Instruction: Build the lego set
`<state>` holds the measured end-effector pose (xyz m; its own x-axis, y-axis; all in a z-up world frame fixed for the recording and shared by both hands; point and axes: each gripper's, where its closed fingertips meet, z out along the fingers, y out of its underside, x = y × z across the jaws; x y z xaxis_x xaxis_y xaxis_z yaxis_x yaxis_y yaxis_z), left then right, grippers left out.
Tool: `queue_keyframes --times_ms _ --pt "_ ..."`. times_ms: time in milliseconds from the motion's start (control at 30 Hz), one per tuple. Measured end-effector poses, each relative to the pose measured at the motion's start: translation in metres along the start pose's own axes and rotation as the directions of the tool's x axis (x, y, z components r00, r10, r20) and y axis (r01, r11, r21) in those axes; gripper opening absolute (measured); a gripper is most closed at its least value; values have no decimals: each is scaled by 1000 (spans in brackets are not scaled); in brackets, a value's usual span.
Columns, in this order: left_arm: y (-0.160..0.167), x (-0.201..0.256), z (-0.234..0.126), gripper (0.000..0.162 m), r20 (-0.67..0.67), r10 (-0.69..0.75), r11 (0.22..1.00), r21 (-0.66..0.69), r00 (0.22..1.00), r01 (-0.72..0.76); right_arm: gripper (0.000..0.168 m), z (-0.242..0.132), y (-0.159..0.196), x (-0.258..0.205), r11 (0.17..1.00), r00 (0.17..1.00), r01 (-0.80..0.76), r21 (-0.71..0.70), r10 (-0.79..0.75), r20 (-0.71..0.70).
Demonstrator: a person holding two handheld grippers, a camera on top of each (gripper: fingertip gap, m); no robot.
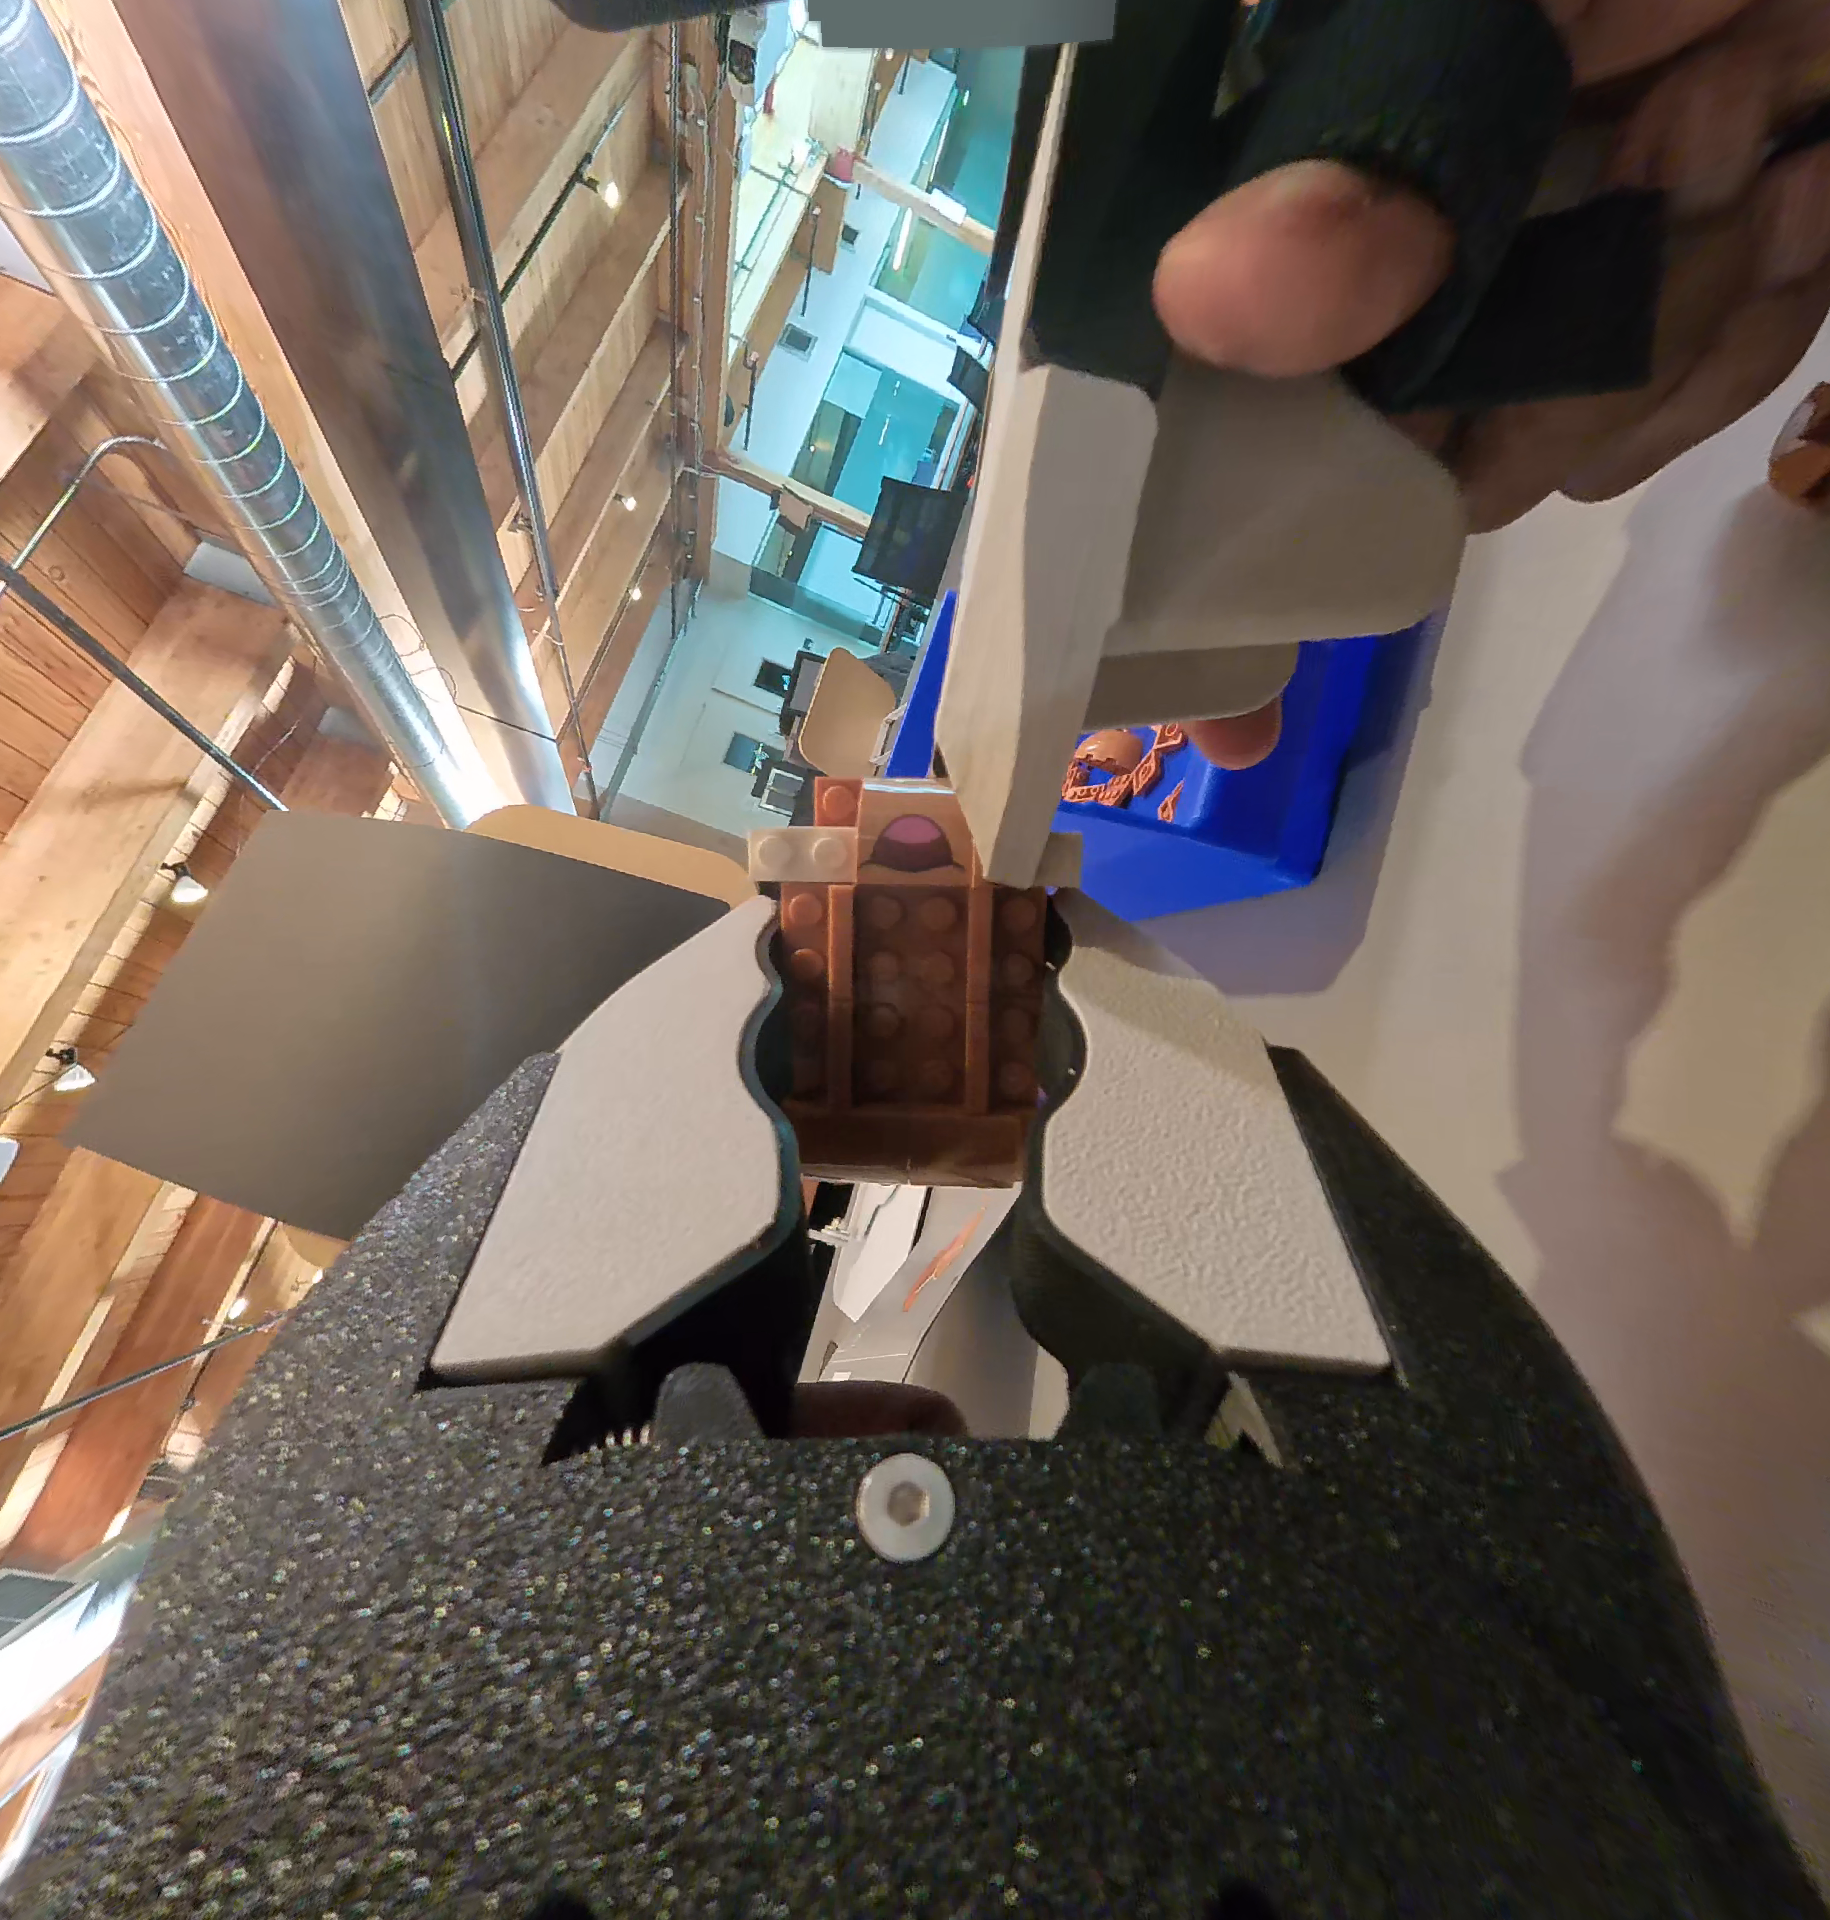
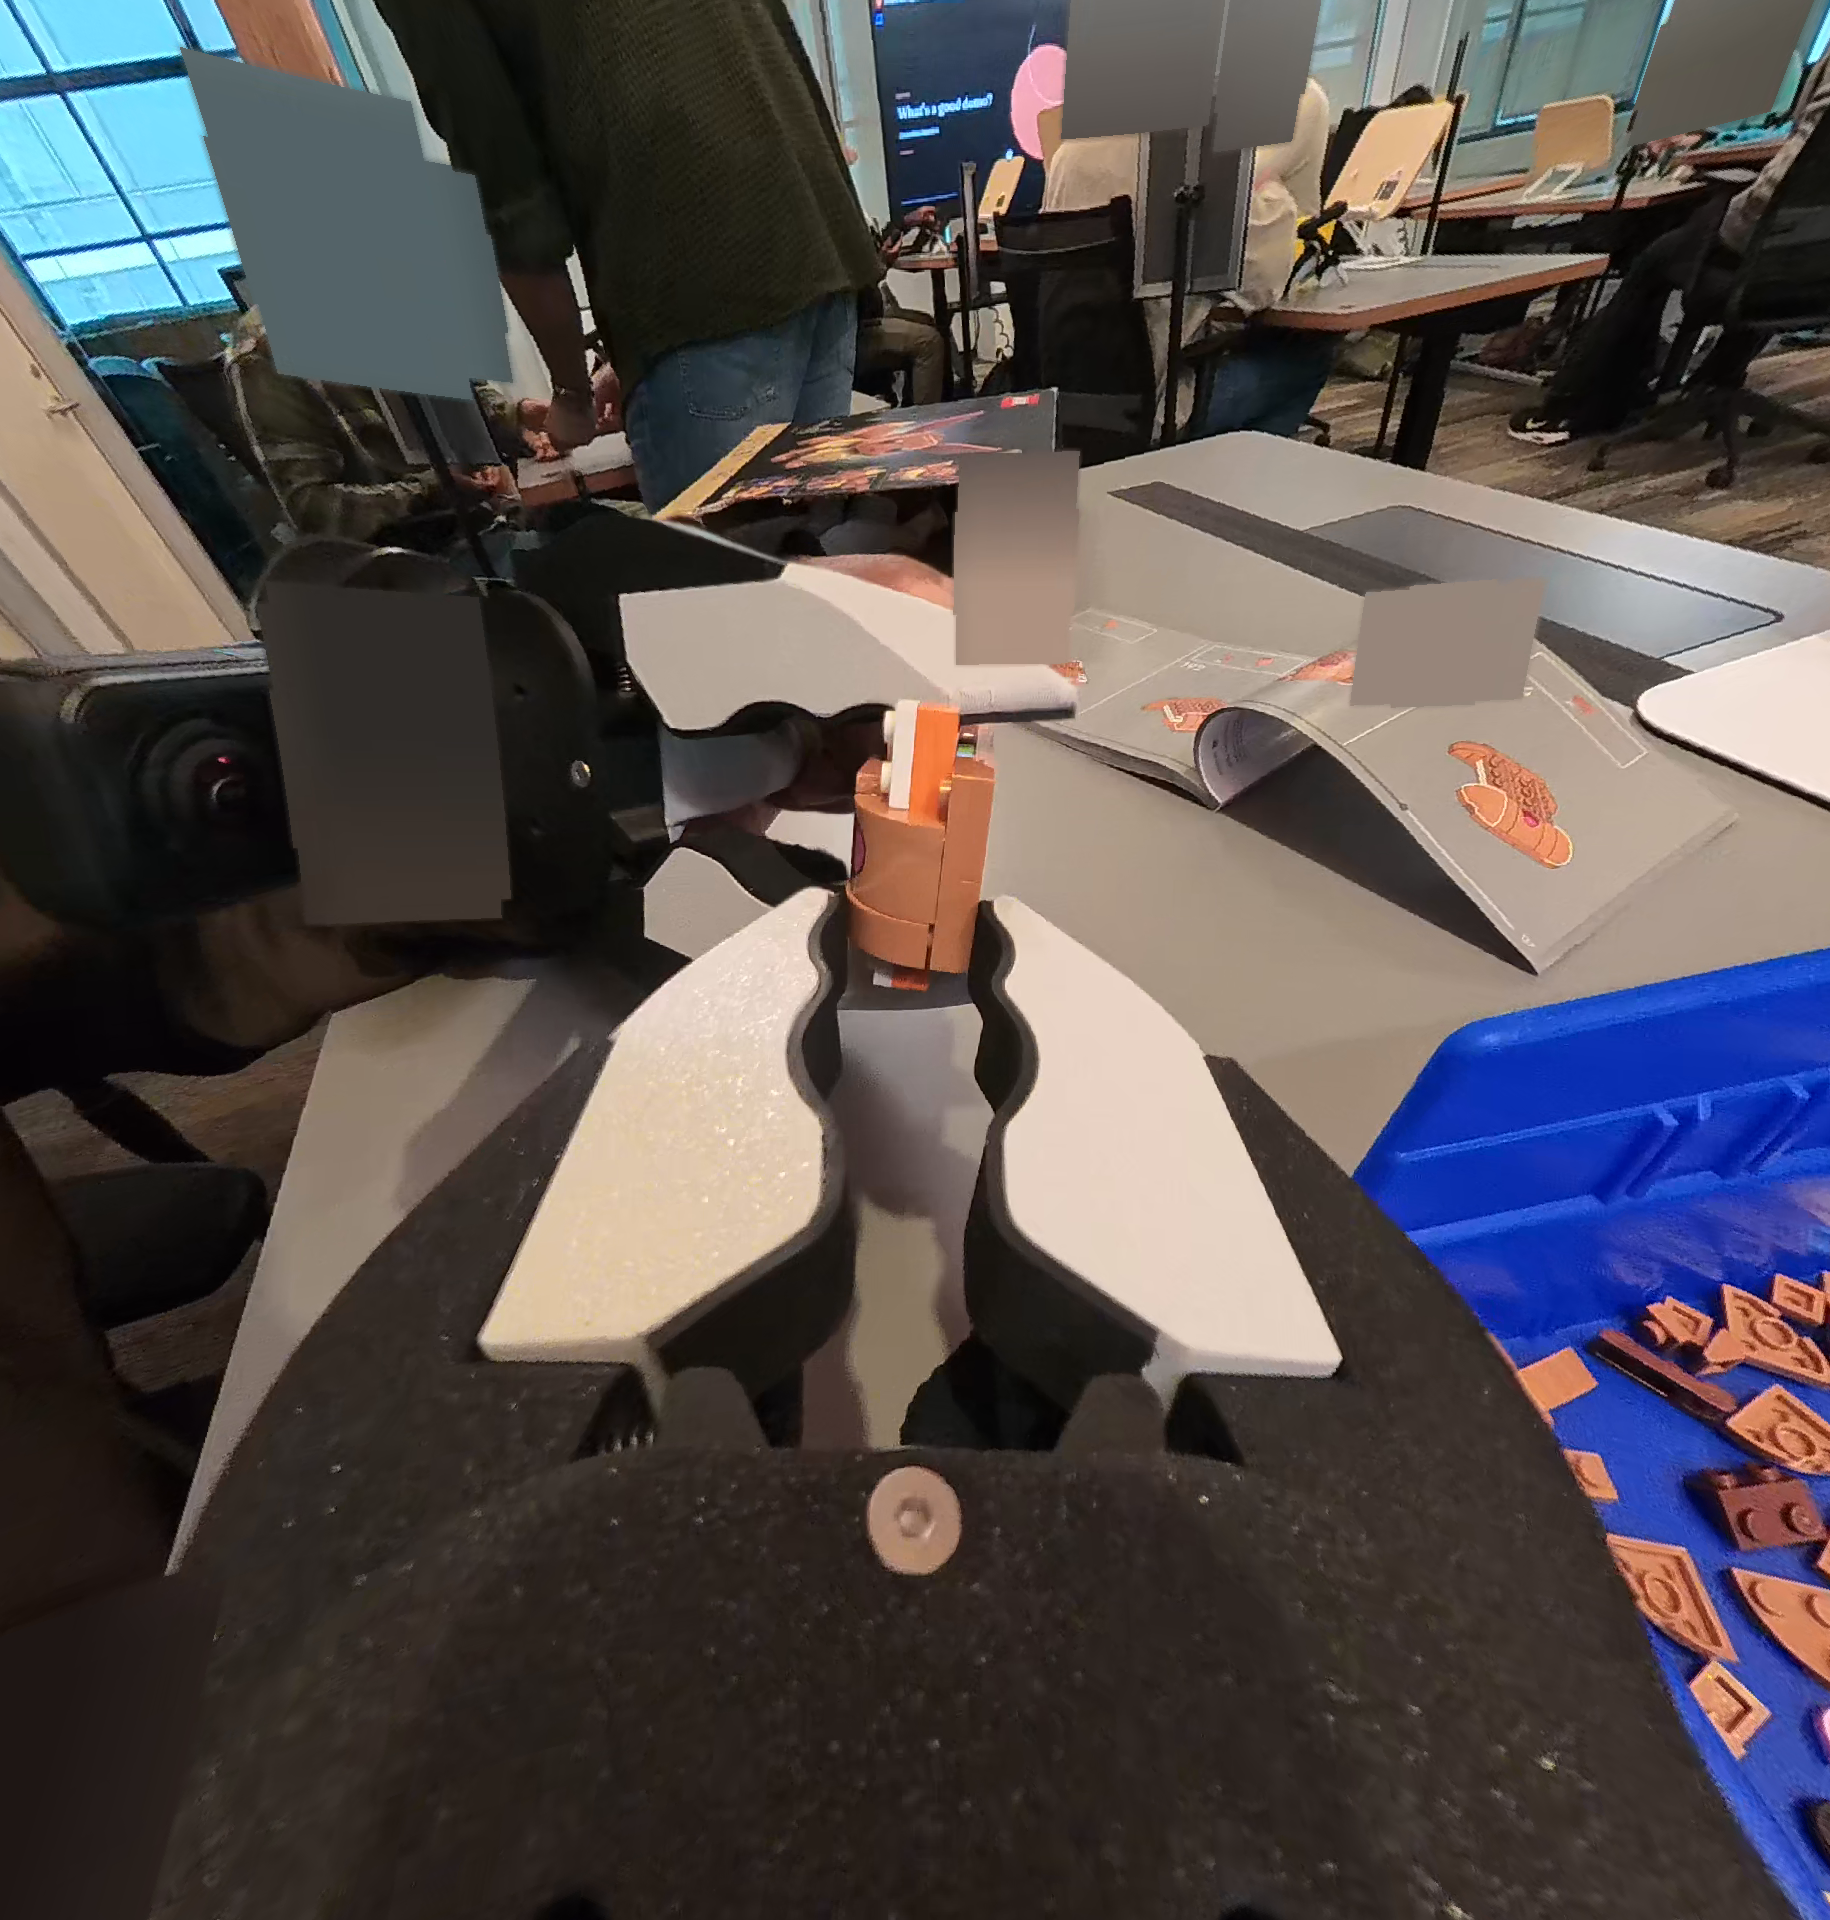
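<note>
Lego model [image 1: 906, 1023]: pinched by left gripper [image 1: 906, 997] jaws and right gripper [image 2: 911, 935] jaws; risk: uneven squeeze pops bricks apart onto table [image 2: 1254, 935].

The left gripper [image 1: 911, 997] has matt, finely grained pale plastic fingers [image 1: 641, 1132] on a rough, speckled black body fixed with a bright metal screw [image 1: 905, 1507], and it clamps a smooth, slightly glossy brown plastic lego assembly [image 1: 906, 997]. Near right, the blue bin [image 2: 1576, 1122] is glossy moulded plastic holding smooth tan plastic lego plates [image 2: 1784, 1444]. Farther off, the instruction booklet [image 2: 1410, 769] is satin paper on a matt grey table [image 2: 1202, 935].
</note>
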<state>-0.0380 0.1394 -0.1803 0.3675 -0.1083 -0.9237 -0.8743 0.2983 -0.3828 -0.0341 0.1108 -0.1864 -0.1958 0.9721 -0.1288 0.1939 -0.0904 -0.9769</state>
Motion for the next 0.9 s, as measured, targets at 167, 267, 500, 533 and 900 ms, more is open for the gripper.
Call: queue_keyframes --times_ms 167,267,500,533,900 --pt "-1 1 0 44 -2 1 1000 5 1000 -1 22 -1 1 -1 1000 1000 12 -15 -12 1" --pt "-1 1 0 44 -2 2 1000 3 1000 -2 22 -1 2 0 1000 1000 18 -24 -18 -4" --pt "6 0 5 44 17 65 995 -76 998 -64 24 0 2 8 999 997 31 -24 -32 -63" --pt "8 1 6 44 18 75 993 -89 997 -73 28 0 2 9 998 996 48 -27 -50 -78" --pt "5 -1 5 44 33 89 992 -89 996 -85 26 -1 -1 9 992 984 126 -30 -128 -124"
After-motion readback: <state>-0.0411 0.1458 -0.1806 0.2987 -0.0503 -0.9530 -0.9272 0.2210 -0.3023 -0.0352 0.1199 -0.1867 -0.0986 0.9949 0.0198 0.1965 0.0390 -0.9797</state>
